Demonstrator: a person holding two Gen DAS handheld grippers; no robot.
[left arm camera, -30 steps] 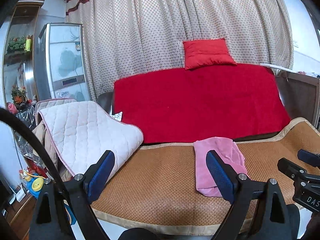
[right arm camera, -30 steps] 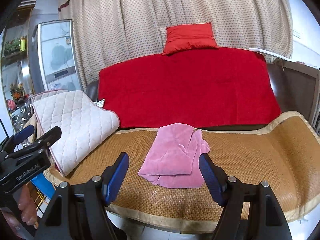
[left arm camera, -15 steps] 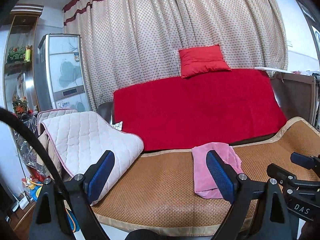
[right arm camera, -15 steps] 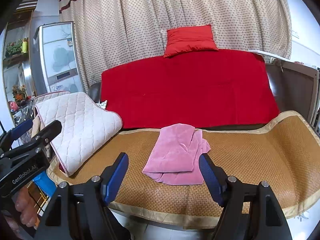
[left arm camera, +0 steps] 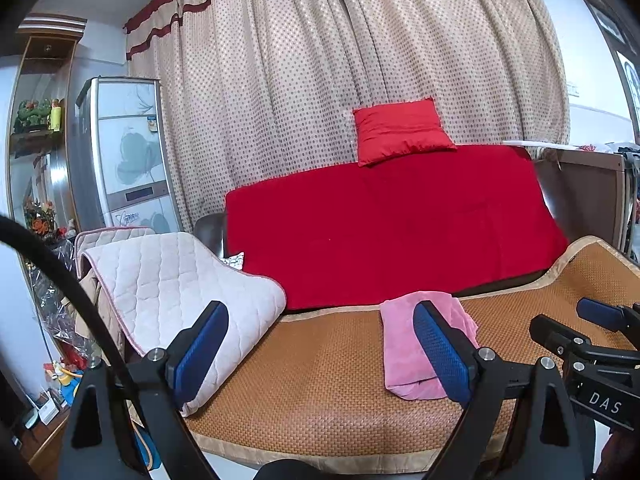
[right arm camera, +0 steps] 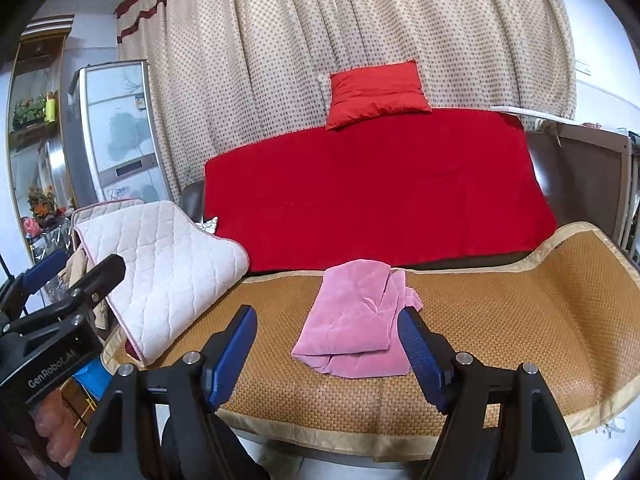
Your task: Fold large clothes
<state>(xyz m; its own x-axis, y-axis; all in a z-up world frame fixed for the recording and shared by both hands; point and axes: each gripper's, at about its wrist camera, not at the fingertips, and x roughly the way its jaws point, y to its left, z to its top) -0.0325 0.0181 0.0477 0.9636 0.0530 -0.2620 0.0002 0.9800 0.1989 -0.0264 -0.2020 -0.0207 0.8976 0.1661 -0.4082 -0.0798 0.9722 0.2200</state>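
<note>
The left gripper (left arm camera: 320,348) is held with its blue pads wide apart, nothing between them. A folded pink garment (left arm camera: 404,344) is seen on the woven mat (left arm camera: 320,392) — a quilted pad (left arm camera: 176,280) lies left, the right gripper (left arm camera: 592,332) at the right edge.

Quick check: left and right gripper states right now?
Left gripper: open, holding nothing.
Right gripper: open, holding nothing; the pink garment lies on the mat beyond it.

A dotted beige curtain (right arm camera: 360,40) with dark red bands fills the back wall, and in front of it a sofa sits under a red throw (right arm camera: 376,188) with a red cushion (right arm camera: 376,94) perched on top. Left stands a floral-fronted fridge (left arm camera: 128,152) beside a wooden shelf unit (left arm camera: 36,120), while a woven mat (right arm camera: 500,320) covers the seat.
</note>
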